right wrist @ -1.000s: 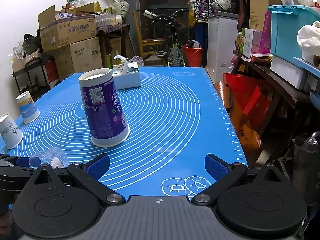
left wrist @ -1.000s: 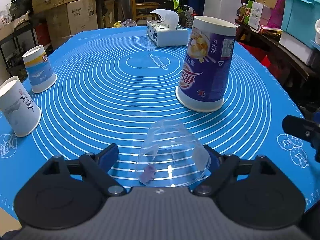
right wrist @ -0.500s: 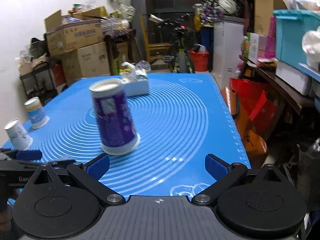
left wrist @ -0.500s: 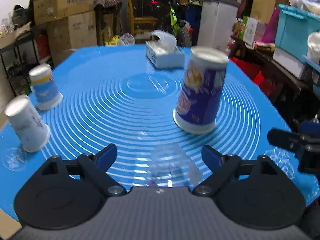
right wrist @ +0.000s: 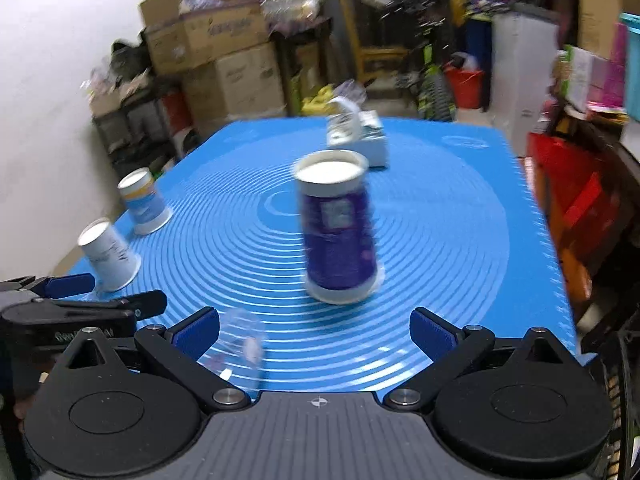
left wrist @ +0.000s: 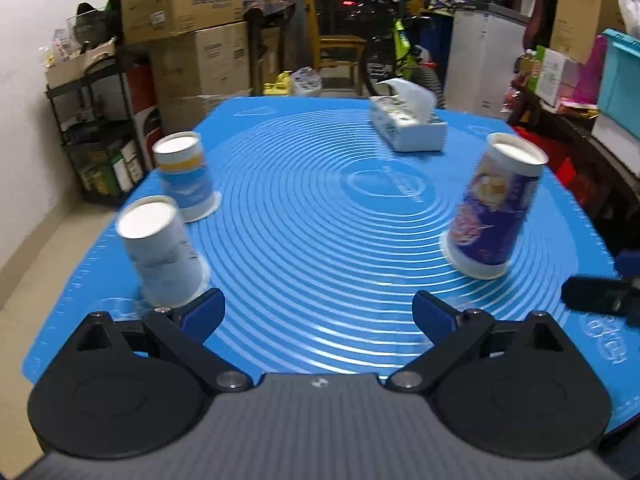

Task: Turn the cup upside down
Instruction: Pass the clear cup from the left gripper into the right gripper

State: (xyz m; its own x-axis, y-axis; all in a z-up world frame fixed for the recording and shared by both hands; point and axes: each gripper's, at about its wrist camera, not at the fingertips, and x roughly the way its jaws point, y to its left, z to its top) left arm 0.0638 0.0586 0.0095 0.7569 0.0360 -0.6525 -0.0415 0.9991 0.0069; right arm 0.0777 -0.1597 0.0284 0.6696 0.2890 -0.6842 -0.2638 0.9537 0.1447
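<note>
1. A blue silicone mat printed with white concentric rings (left wrist: 320, 216) covers the table and carries everything else.
2. The left gripper (left wrist: 318, 310), black with blue pads, has its jaws spread wide and nothing between them; in the right wrist view it appears at the left edge (right wrist: 100, 292), above the mat's near corner.
3. The right gripper (right wrist: 314, 326) is likewise fully parted and holds nothing.
4. A tall purple paper cup with a white rim (right wrist: 338, 228) stands mouth-down near the middle of the mat.
5. A white tissue box with a sheet sticking up (left wrist: 406, 122) sits toward the far edge.
6. A blue-and-yellow banded paper cup (left wrist: 184, 176) stands inverted on the left side of the mat.
7. A white paper cup with grey print (left wrist: 162, 250) stands inverted just in front of it.
8. The small clear plastic cup (right wrist: 240, 342), blurred, rests on the mat just beside the right gripper's left finger; which way up it sits cannot be told.
</note>
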